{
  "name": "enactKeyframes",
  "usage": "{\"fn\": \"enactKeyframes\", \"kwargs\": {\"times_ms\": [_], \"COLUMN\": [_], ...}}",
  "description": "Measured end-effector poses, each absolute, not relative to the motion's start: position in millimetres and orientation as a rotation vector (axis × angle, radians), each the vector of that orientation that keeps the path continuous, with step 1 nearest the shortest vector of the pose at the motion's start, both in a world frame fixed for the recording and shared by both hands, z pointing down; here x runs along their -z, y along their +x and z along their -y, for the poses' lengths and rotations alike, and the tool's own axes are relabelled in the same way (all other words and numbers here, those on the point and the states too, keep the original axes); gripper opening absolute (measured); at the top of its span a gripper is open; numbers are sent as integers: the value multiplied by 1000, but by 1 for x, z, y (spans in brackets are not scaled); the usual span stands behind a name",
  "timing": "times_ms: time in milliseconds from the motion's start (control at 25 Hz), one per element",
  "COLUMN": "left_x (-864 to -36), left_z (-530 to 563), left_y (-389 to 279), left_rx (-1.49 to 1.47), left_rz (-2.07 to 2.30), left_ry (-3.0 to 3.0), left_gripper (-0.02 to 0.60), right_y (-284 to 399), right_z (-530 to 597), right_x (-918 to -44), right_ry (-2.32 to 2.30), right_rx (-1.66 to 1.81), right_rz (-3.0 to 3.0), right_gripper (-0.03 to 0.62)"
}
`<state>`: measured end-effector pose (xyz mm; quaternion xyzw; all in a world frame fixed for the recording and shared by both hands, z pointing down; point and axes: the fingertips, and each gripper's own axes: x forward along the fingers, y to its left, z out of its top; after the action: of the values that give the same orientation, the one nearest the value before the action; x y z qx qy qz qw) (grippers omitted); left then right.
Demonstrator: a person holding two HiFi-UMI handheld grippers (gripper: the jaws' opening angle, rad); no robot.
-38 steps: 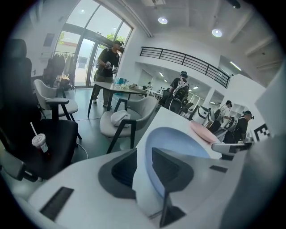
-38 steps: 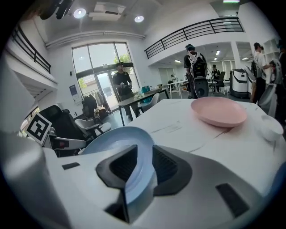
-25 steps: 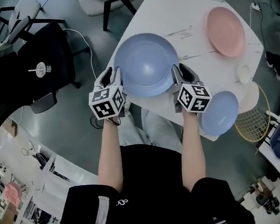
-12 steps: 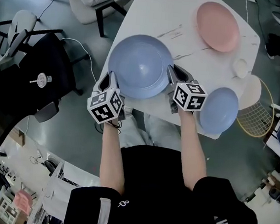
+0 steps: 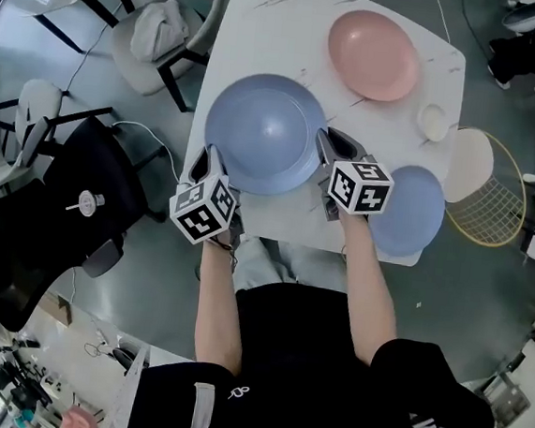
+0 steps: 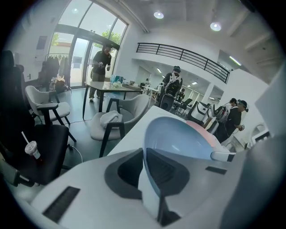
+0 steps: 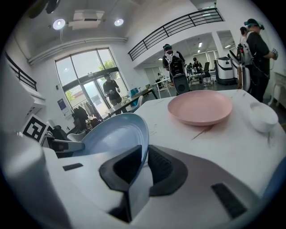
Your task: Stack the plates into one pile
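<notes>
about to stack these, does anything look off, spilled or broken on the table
Nothing spilled or broken. One oddity: the small blue plate at the near right corner of the table seems to poke slightly past the edge, so a nudge could tip it off.

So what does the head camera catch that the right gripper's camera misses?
Only the head view: the person's forearms and a gold wire basket beside the table. Only the right gripper view: the right gripper up close, its jaws, which have just been closing, pinching the big blue plate's rim, and people standing across the room. Both: that plate, the pink plate, a small white bowl, the table.
</notes>
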<state>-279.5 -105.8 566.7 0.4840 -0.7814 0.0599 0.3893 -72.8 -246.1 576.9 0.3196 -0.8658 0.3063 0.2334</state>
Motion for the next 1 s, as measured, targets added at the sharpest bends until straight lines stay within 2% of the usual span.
{"fn": "enactKeyframes", "kwargs": {"times_ms": [560,1000], "left_x": [-542,-539], "left_z": [251,352], "left_y": [-210,-178], "left_rx": [-191,-222], "left_rz": [1867,1834], "left_ry": [1496,1587], "left_gripper": [37,34], "right_y": [23,62], "right_z": [339,416], "right_x": [-559,-563], "right_ry": [1160,1205], "right_rx": [-858,-892], "right_rz": [2321,2300], "right_gripper": [55,66]}}
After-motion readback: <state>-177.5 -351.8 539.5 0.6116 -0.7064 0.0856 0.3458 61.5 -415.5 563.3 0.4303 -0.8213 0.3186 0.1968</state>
